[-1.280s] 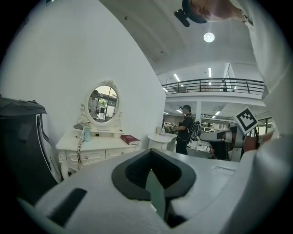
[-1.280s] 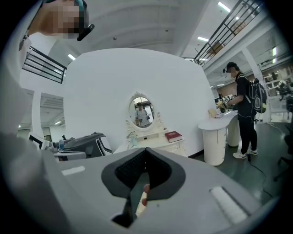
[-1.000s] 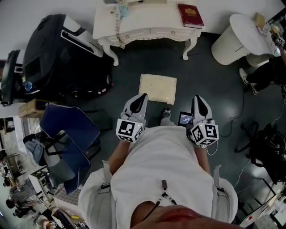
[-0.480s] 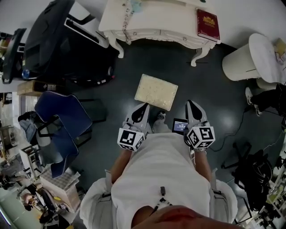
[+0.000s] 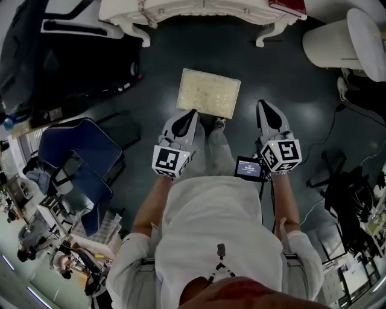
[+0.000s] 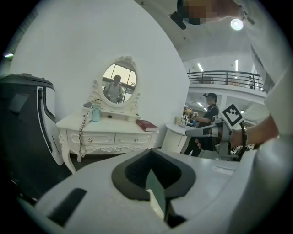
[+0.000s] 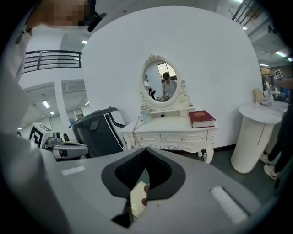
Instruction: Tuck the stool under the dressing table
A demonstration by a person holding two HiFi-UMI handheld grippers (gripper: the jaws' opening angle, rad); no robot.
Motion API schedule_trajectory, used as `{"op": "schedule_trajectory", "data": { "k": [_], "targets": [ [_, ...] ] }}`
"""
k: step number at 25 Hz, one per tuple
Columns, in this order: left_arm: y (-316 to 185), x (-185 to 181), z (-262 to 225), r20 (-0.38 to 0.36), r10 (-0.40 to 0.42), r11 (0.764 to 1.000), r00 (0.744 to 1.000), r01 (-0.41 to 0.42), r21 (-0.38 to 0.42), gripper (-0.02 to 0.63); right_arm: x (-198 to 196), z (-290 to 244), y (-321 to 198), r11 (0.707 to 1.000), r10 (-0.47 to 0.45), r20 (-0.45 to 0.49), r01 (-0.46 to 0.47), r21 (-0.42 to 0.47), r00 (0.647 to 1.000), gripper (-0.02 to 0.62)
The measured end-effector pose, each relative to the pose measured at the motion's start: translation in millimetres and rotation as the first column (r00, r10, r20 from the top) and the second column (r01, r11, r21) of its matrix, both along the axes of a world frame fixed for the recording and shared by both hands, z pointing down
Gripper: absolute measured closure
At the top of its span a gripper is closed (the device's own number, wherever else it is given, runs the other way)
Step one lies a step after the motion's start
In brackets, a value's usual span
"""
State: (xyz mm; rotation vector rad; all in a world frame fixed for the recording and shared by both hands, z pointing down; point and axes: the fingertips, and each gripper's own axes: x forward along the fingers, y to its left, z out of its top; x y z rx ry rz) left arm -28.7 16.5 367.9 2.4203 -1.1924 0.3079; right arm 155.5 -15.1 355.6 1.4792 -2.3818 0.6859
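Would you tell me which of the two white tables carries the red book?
The dressing table under the oval mirror: the red book lies at its right end, not on the round pedestal table.

White T-shirt (image 5: 211, 211) worn; left gripper (image 5: 192, 115) and right gripper (image 5: 263, 106) are white, black-padded.

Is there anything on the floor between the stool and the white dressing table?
No. In the head view, only bare dark floor lies between the stool and the dressing table.
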Motion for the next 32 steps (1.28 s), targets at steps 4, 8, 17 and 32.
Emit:
{"op": "schedule_trajectory", "data": {
  "k": [4, 8, 17, 32],
  "targets": [
    [-23.3, -15.1, 49.9, 0.041, 0.029, 0.999, 0.999, -0.028, -0.030, 0.598, 3.2, 52.0, -15.1, 0.999, 0.002, -0.051, -0.005, -0.054, 0.999, 0.588],
    [-31.5, -25.1, 122.6, 0.136, 0.116, 0.989, 0.984, -0.101, -0.112, 0.598, -3.9, 107.1, -23.6, 0.991, 0.020, -0.012, -0.021, -0.131, 1.000, 0.588],
    [-29.3, -28.8, 271.5, 0.179, 0.139, 0.957, 0.974, -0.085, -0.278, 0.593, -7.2, 261.7, -19.9, 0.945, 0.075, 0.097, -0.039, -0.324, 0.992, 0.588],
    [-9.8, -50.9, 470.1, 0.208, 0.114, 0.860, 0.972, 0.008, -0.511, 0.501, 14.9, 490.7, 57.4, 0.805, 0.115, -0.004, -0.096, -0.585, 0.993, 0.586]
  ]
}}
